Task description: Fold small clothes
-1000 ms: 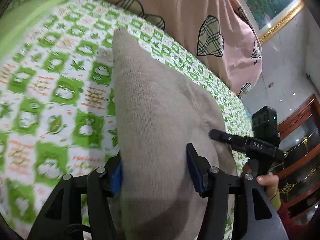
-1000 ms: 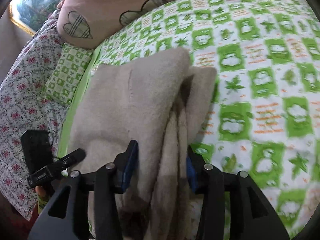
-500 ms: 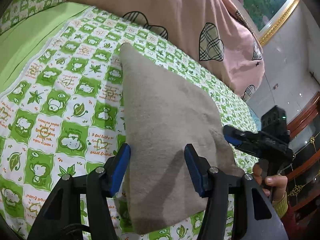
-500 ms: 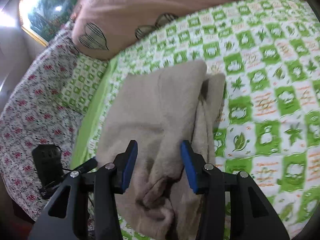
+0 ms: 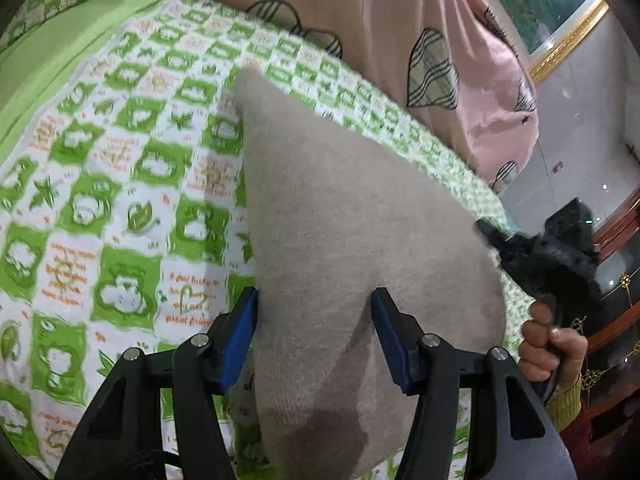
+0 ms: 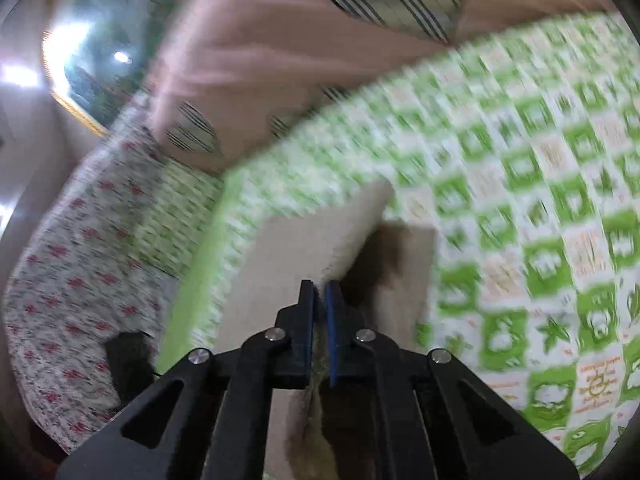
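Note:
A beige knitted garment [image 5: 344, 216] lies on the green-and-white patterned bedsheet [image 5: 120, 208]. My left gripper [image 5: 314, 304] is open, its blue pads either side of the garment's near part. In the right wrist view my right gripper [image 6: 320, 292] is shut on an edge of the same garment [image 6: 360, 232] and holds that fold raised off the bed; a lower layer lies flat beneath. The right gripper also shows at the right of the left wrist view [image 5: 532, 248], held by a hand.
A pink quilt with plaid hearts [image 5: 400, 40] is piled at the back of the bed. A floral sheet [image 6: 72, 264] and a checked pillow [image 6: 176, 220] lie at the left. A framed picture [image 5: 552, 12] hangs on the wall. The right view is motion-blurred.
My right gripper has shut on the garment's edge and lifted it, swinging fast. My left gripper stays open over the garment, slightly closer to it.

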`<state>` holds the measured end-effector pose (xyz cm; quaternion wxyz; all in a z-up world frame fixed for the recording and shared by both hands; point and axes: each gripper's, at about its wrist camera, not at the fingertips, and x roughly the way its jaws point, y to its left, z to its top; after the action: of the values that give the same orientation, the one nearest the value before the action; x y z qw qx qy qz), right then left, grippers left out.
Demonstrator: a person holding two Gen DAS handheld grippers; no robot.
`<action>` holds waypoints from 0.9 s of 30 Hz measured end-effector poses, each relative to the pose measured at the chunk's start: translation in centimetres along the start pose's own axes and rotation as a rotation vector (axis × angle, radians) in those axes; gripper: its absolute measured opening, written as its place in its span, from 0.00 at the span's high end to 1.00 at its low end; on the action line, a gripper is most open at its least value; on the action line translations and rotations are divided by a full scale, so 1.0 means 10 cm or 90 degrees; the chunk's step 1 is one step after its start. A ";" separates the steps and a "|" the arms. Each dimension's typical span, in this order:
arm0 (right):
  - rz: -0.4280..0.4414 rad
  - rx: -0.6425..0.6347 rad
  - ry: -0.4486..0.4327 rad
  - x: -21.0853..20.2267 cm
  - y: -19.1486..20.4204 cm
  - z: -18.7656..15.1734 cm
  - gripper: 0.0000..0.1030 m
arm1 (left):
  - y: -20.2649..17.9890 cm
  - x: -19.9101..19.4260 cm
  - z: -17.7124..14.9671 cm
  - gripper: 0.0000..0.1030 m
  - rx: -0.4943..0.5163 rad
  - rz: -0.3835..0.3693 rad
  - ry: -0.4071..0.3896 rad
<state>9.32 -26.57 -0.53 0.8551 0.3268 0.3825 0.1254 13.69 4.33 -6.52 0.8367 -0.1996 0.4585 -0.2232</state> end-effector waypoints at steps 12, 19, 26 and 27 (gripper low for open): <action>-0.050 -0.003 0.017 0.10 -0.05 -0.23 0.86 | -0.08 0.02 -0.03 0.40 -0.007 0.006 0.010; -0.024 -0.001 0.060 0.33 0.05 -0.18 0.91 | -0.07 0.02 0.22 0.41 -0.032 0.008 -0.009; -0.153 -0.086 0.039 0.29 0.05 -0.09 0.92 | -0.04 0.30 0.35 0.34 -0.047 0.030 0.017; -0.163 -0.077 0.062 0.40 -0.03 -0.15 0.92 | -0.07 0.38 0.31 0.33 -0.034 0.038 0.027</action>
<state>10.90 -24.25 -3.78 0.8625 0.2171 0.4540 0.0539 18.04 2.02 -7.12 0.8275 -0.2034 0.4875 -0.1904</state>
